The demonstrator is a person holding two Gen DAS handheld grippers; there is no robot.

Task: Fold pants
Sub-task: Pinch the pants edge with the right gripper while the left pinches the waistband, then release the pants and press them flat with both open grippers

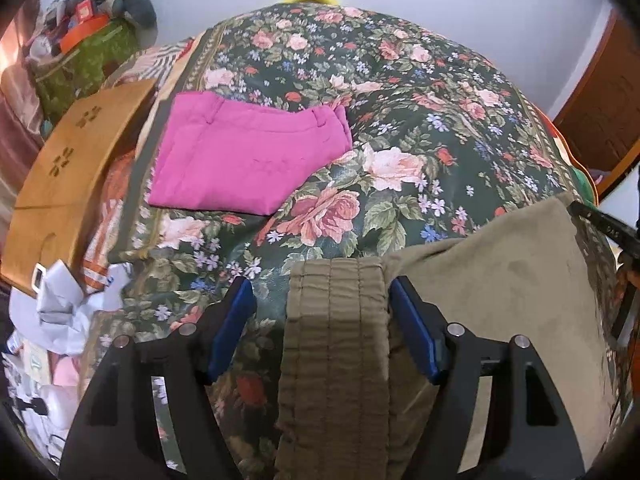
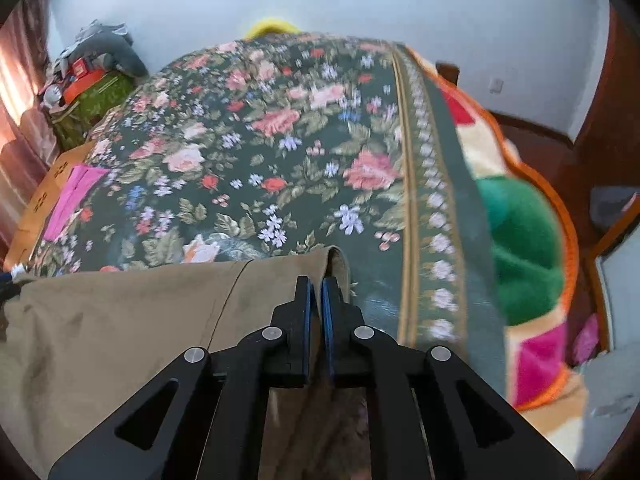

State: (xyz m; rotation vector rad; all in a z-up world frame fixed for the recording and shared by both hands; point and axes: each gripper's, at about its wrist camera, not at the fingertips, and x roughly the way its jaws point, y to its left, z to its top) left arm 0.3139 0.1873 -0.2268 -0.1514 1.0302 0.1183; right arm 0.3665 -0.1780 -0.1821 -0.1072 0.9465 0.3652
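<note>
We see our left gripper [image 1: 322,300] with jaws apart around the ribbed waistband of soft olive pants [image 1: 500,280]; our right gripper [image 2: 317,292] has jaws clamped on their hem.

Folded shorts [image 1: 244,156] lie on the bedspread [image 1: 400,100], behind and left of the pants [image 1: 480,264].

Olive pants [image 1: 500,272]: the lower part runs out of both views at the bottom edge.
Waistband [image 1: 336,340]: its lower end is hidden behind the left gripper [image 1: 322,292].
Pants hem [image 2: 336,264]: the pinched edge is hidden between the pads of the right gripper [image 2: 317,284].
Bedspread [image 2: 280,152]: its flowers are smeared by blur in the right view.
Pink pants [image 2: 72,200]: cut to a sliver at the right view's left edge.
Shelf clutter [image 1: 80,20]: too small to tell apart.
</note>
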